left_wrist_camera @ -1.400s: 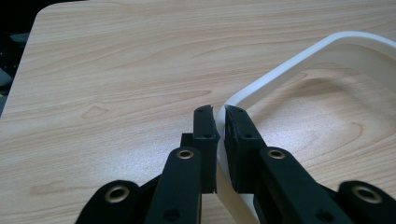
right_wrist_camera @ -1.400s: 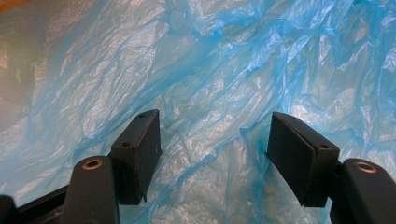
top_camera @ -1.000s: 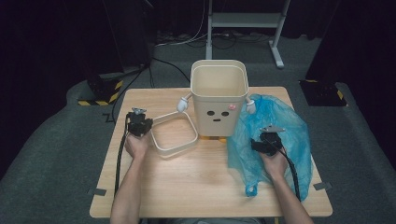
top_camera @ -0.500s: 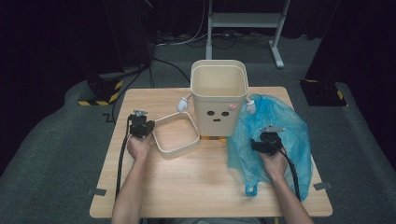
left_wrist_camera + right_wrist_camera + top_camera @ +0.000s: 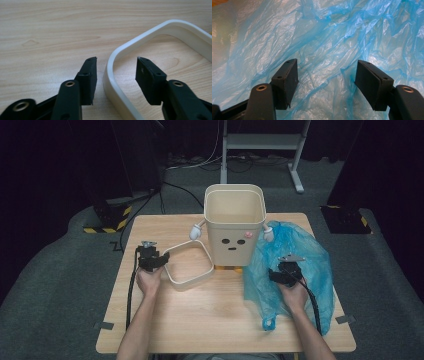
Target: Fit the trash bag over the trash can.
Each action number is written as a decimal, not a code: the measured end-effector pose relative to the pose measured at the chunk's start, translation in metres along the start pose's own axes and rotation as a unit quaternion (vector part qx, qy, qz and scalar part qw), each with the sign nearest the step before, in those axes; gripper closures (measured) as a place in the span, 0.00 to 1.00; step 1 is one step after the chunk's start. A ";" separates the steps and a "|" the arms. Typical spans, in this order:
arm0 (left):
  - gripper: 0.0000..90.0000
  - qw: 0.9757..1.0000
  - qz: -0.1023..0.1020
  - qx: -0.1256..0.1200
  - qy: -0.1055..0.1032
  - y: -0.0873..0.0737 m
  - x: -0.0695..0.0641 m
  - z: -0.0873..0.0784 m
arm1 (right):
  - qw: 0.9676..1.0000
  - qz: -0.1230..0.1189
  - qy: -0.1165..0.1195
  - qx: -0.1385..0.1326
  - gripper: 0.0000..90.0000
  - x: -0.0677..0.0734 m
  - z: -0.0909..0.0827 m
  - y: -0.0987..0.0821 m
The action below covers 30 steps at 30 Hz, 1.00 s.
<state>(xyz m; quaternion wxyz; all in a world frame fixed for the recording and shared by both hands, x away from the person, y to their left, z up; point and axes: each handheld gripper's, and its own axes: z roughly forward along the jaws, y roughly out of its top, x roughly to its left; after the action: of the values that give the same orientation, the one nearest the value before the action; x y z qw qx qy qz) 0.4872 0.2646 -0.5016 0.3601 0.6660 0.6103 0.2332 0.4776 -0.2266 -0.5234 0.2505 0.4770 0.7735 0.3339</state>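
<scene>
The left hand-held gripper (image 5: 159, 261) is sitting low on the desk (image 5: 220, 320), and its jaws have just been opening. The cream ring (image 5: 189, 265) is lying flat on the desk, and its near corner is standing between the two jaws, but the pads are not pressing on it. In the left gripper view the cream ring (image 5: 117, 82) is nearer the left pad, with a gap on both sides.

Just past the ring, the cream bin (image 5: 235, 232) with the little face is standing upright, touching the ring's far side.

To the right, the blue bag (image 5: 300, 255) is lying crumpled on the desk beside the bin. The right hand-held gripper (image 5: 284, 275) is resting over the bag with its jaws spread wide, and nothing is being held. In the right gripper view the blue bag (image 5: 324, 45) is spreading out under and ahead of both pads.

What could go wrong: the ring could be getting knocked sideways if the left hand-held gripper is pulling back crooked, because one pad is so close. The thin bag could be slipping or tearing if only one loose fold is getting pinched
</scene>
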 end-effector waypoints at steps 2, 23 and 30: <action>0.53 1.000 -0.003 0.008 0.003 -0.002 0.000 0.000 | 1.000 0.000 0.000 0.000 0.38 0.000 0.000 0.000; 0.45 1.000 -0.005 0.010 -0.004 -0.024 -0.011 -0.002 | 1.000 0.019 0.019 0.011 0.37 -0.005 0.000 0.001; 0.44 1.000 0.008 0.020 -0.004 -0.027 -0.016 0.004 | 0.999 0.034 0.020 0.001 0.32 -0.008 -0.014 0.007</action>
<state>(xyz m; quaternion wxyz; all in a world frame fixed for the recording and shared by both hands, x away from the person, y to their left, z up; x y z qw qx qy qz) 0.4699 0.2486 -0.5228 0.3469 0.6786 0.6084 0.2211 0.4751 -0.2360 -0.5083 0.2227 0.4970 0.7619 0.3506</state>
